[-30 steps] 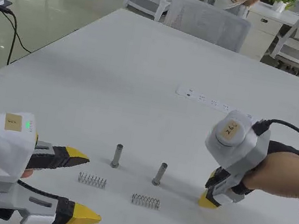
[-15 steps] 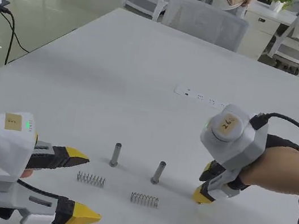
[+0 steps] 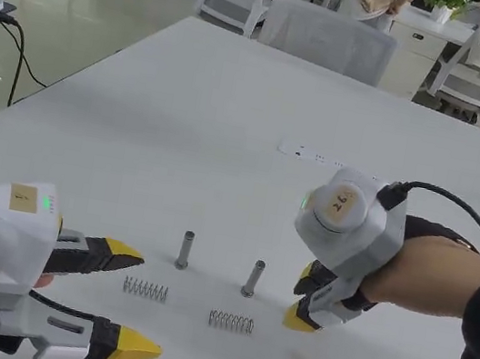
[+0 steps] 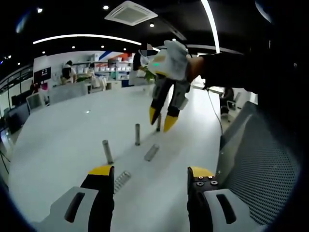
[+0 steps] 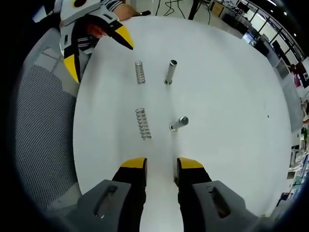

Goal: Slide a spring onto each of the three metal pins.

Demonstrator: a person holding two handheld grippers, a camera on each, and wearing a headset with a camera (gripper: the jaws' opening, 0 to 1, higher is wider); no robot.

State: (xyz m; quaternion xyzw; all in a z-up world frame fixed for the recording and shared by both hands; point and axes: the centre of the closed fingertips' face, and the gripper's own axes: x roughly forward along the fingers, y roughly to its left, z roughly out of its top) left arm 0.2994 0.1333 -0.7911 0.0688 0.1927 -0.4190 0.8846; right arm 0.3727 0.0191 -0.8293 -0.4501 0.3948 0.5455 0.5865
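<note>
**Two springs (image 3: 146, 288) loose on worktop (image 3: 183, 133)**

Head view: left hand-held gripper (image 3: 132, 300) gapes empty; springs lie before two pins (image 3: 185, 250). Left gripper view: third pin (image 4: 158, 127) stands between tips of right hand-held gripper (image 4: 161, 120). Right gripper view: jaws narrowly parted.

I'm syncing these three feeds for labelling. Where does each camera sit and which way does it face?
Head view: on the person's headset, facing forward and down across the white table; left gripper low left, right gripper and hand on the right.
Left gripper view: on the left gripper, looking along its open jaws across the table at the right gripper.
Right gripper view: on the right gripper, looking past its jaws down at the table, towards the left gripper.
Shared: all three show the spring beside the pin.
</note>
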